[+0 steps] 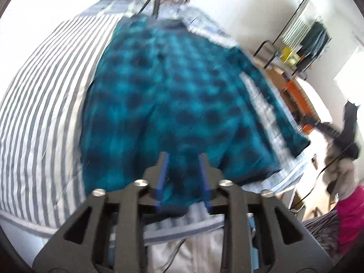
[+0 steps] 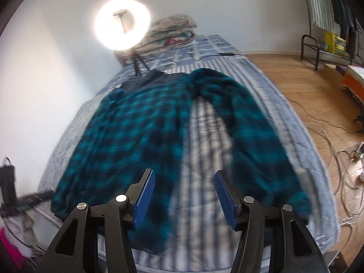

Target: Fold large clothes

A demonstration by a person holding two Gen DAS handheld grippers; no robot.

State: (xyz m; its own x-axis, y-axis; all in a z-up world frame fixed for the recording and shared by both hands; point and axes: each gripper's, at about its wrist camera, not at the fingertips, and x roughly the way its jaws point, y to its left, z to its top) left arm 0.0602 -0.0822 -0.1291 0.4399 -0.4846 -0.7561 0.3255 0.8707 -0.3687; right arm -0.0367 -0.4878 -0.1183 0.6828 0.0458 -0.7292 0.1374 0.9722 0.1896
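A large teal and black plaid shirt [image 2: 141, 132] lies spread on the striped bed [image 2: 204, 136], collar at the far end, one sleeve [image 2: 250, 136] stretched out to the right. It also shows in the left wrist view [image 1: 173, 95]. My left gripper [image 1: 183, 159] is partly closed with the shirt's near hem lying between its blue pads [image 1: 162, 177]; whether it pinches the cloth is unclear. My right gripper [image 2: 183, 177] is open and empty above the near edge, over the gap between body and sleeve.
A lit ring light [image 2: 122, 24] on a tripod and folded blankets [image 2: 173, 31] stand at the bed's far end. Wooden floor [image 2: 307, 91] with cables, a clothes rack [image 2: 327, 34] and an orange box [image 2: 353, 84] lie to the right.
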